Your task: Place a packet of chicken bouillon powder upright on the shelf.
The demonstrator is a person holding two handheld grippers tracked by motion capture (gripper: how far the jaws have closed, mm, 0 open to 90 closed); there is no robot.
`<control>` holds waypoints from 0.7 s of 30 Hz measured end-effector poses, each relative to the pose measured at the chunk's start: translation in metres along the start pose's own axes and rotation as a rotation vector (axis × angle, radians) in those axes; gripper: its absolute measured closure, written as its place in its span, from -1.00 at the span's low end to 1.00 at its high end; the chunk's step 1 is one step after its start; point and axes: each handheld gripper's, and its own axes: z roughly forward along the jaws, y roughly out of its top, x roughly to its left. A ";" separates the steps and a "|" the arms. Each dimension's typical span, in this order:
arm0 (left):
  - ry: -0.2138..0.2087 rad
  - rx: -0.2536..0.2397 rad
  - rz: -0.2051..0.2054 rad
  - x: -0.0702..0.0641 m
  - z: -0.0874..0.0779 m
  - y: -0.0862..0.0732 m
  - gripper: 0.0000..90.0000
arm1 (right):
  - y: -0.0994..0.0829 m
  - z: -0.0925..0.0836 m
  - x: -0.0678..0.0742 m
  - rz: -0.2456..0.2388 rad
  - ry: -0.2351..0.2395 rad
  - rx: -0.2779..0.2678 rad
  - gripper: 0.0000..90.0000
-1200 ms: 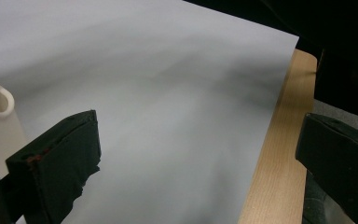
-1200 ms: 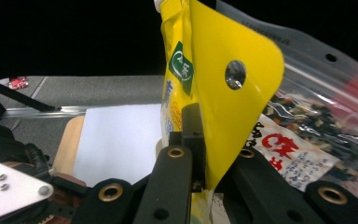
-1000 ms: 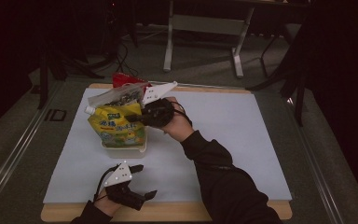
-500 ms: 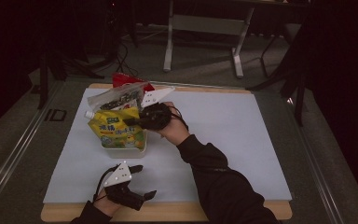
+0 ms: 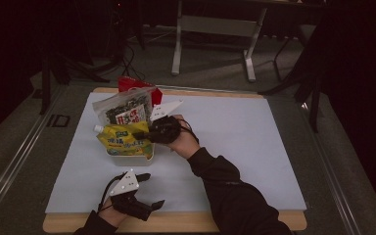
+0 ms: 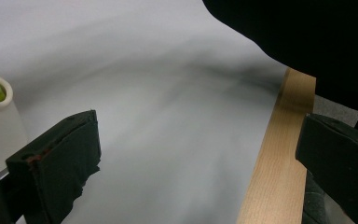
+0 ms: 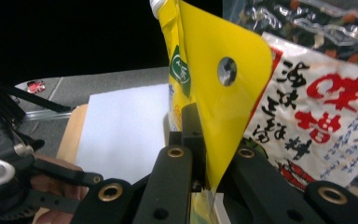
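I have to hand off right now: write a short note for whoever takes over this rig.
Right gripper: shut on the yellow spouted pouch, pinching its flat edge, over the white bin.
Left gripper: open, holding nothing, resting near the table's front wooden edge.
Things: the pouch stands in the bin; the seaweed snack bag stands just behind it; a red pack lies behind that.
Done: pouch is down into the bin.
Left: release the pouch, probably after checking that it stays put, and pull the right gripper clear.
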 end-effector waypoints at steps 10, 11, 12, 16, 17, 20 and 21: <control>-0.003 0.001 0.001 0.000 0.001 0.000 -0.98 | -0.011 0.003 -0.003 0.006 -0.007 0.024 0.99; -0.005 0.000 0.003 0.000 0.001 0.000 -0.98 | -0.011 0.003 -0.003 0.001 -0.013 0.027 0.99; -0.005 0.000 0.005 0.000 0.001 0.000 -0.98 | -0.011 0.003 -0.003 0.000 -0.015 0.026 0.99; -0.006 -0.001 0.003 0.000 0.001 0.000 -0.98 | -0.010 0.003 -0.002 0.000 -0.022 0.032 0.92; -0.006 -0.002 0.003 0.000 0.001 0.000 -0.98 | -0.010 0.003 -0.002 0.001 -0.022 0.032 0.82; -0.004 -0.002 0.003 0.000 0.001 0.001 -0.98 | -0.011 0.001 -0.003 0.008 -0.037 0.032 0.70; -0.005 -0.004 0.004 0.001 0.001 0.001 -0.98 | -0.012 0.000 -0.004 0.012 -0.038 0.032 0.65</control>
